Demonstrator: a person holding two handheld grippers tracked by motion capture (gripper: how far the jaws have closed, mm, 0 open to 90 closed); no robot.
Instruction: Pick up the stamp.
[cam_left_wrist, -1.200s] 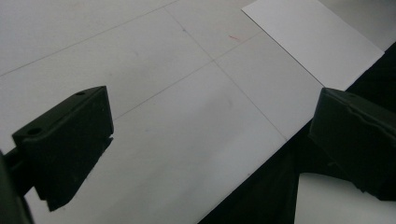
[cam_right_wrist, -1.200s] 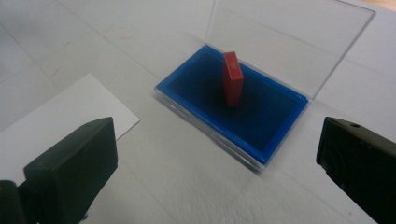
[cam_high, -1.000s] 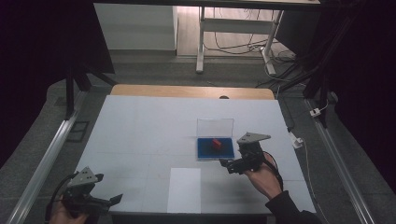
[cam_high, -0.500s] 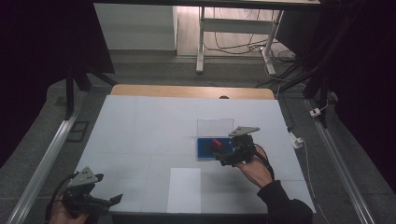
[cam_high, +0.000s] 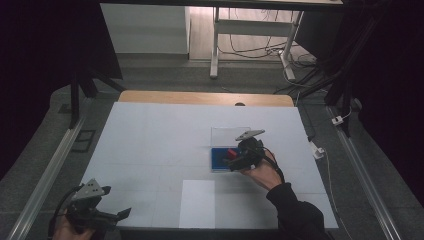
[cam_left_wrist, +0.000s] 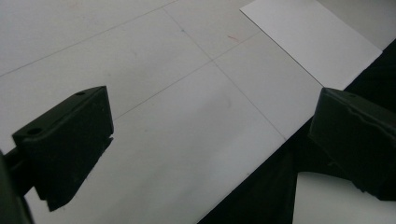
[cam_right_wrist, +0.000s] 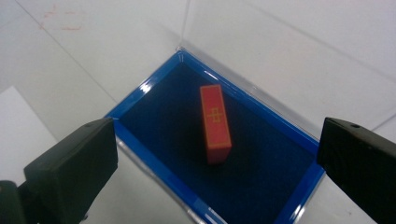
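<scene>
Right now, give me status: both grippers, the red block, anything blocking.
Right gripper open, over the red block in the blue tray. Left gripper open, holding nothing, at the near table edge. Block not gripped; nothing in the way.

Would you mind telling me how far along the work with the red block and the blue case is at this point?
The clear lid already stands open, and the red block lies on the blue case lining. In hand: the right gripper hangs open above the block, apparently for a grasp. Closing on it and lifting remain. The left gripper is open at the table's near edge.
</scene>
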